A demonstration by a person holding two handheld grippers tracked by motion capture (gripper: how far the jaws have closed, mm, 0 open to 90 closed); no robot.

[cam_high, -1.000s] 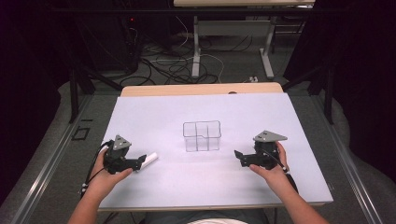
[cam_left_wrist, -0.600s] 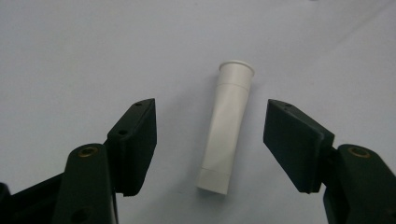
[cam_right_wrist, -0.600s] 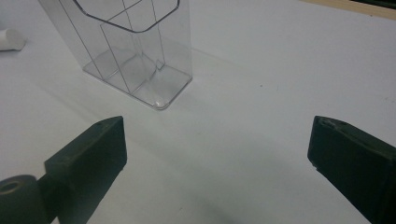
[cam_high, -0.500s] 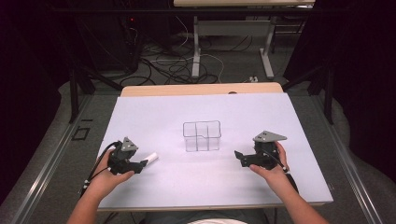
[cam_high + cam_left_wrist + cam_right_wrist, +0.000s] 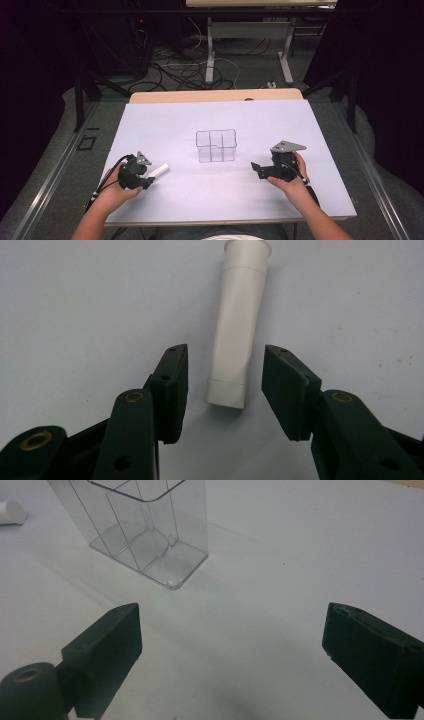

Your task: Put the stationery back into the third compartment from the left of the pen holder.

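- while the white tube (image 5: 236, 335) lies flat on the table (image 5: 320, 130) near its front-left part, bare sheet runs open on every side of it – the table's left edge is near, the front edge a little farther.
- the clear divided box (image 5: 216, 146) stands upright mid-table, well apart from the tube and from both tools, with free surface between.
- left tool (image 5: 150, 179) sits low over the table, held from behind by the left hand (image 5: 116, 187) and pointing right and away; its jaws have just been closing and now flank the tube's near end, a slim gap left on each side, pads not pressing.
- right tool (image 5: 256, 167) rests near the front-right, gripped by the right hand (image 5: 292, 180), aimed left toward the box; its jaws stand wide apart with nothing between them.
- the tube's near end is hidden behind the left tool in the high view – its far cap is cut off at the top of the left gripper view.
- the box's upper part is cropped in the right gripper view, where just a tube tip peeks in at the left edge.
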